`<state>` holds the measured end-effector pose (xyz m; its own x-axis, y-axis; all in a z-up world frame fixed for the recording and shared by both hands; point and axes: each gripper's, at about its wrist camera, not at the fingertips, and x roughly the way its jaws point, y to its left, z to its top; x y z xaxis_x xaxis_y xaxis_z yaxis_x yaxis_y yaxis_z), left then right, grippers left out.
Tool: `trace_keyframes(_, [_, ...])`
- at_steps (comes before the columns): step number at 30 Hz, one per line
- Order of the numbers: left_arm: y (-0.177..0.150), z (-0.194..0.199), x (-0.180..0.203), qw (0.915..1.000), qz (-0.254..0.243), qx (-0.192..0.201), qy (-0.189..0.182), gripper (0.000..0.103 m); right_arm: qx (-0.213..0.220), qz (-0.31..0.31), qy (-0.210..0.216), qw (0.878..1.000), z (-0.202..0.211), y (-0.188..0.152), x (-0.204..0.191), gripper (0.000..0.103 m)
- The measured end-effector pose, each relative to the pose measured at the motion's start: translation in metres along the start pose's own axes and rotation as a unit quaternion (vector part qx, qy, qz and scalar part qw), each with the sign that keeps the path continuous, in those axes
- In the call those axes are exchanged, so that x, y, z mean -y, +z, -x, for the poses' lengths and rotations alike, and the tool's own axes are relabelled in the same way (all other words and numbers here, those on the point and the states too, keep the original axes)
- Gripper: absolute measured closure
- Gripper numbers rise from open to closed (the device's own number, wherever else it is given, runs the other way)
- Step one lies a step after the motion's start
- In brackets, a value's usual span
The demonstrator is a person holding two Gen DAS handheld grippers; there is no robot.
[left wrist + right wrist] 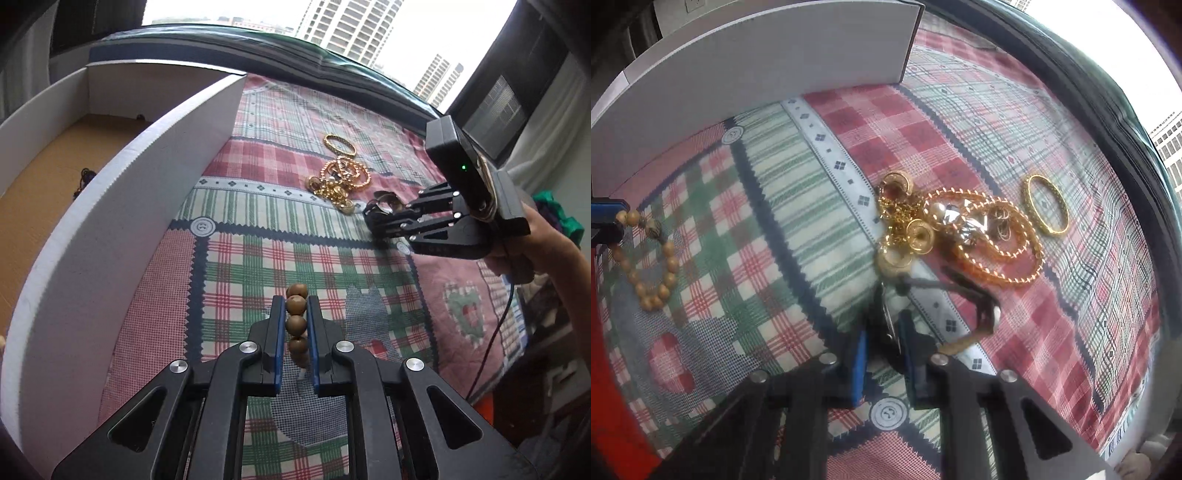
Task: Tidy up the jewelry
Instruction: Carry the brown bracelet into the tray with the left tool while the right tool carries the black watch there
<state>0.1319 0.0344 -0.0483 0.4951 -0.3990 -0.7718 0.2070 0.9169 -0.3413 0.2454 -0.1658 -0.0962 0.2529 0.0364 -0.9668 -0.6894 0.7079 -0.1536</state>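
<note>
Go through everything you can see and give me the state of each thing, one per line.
Left gripper: shut on the brown wooden bead bracelet.
Right gripper: shut on a dark, blurred item.
White cardboard box: open.
Gold bangle: flat, apart from the pile.
Gold chain pile: tangled.

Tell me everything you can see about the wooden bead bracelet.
The wooden bead bracelet is a loop of round brown beads that look like wood, with one darker patterned bead. The left tool is shut on a few beads, pads pressing both sides. The rest hangs over the plaid quilt, beside the white box.
</note>
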Motion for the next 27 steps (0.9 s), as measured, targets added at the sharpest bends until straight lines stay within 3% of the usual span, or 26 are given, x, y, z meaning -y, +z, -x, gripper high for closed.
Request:
trace_keyframes(3, [0.003, 0.017, 0.001, 0.9997, 0.007, 0.008, -0.023, 0.094, 0.022, -0.046, 0.030, 0.998, 0.024, -0.014, -0.003, 0.092])
trace_keyframes(7, [0.010, 0.043, 0.004, 0.9980, 0.017, 0.032, -0.052, 0.094, 0.067, -0.157, 0.084, 0.982, 0.067, -0.039, -0.003, 0.092])
trace_keyframes(14, [0.022, 0.116, -0.009, 0.9925, 0.048, 0.089, -0.069, 0.094, 0.137, -0.176, 0.116, 0.968, 0.127, -0.040, -0.037, 0.092])
trace_keyframes(17, [0.026, 0.153, -0.023, 0.9900, 0.056, 0.121, -0.045, 0.094, 0.171, -0.161, 0.121, 0.964, 0.150, -0.021, -0.055, 0.092])
trace_keyframes(21, [0.027, 0.191, -0.059, 0.9852, 0.071, 0.155, 0.021, 0.094, 0.218, -0.125, 0.135, 0.959, 0.175, 0.017, -0.088, 0.092])
trace_keyframes(27, [0.039, 0.183, -0.137, 0.9731, 0.112, 0.138, 0.147, 0.094, 0.237, -0.073, 0.186, 0.951, 0.175, 0.093, -0.146, 0.092])
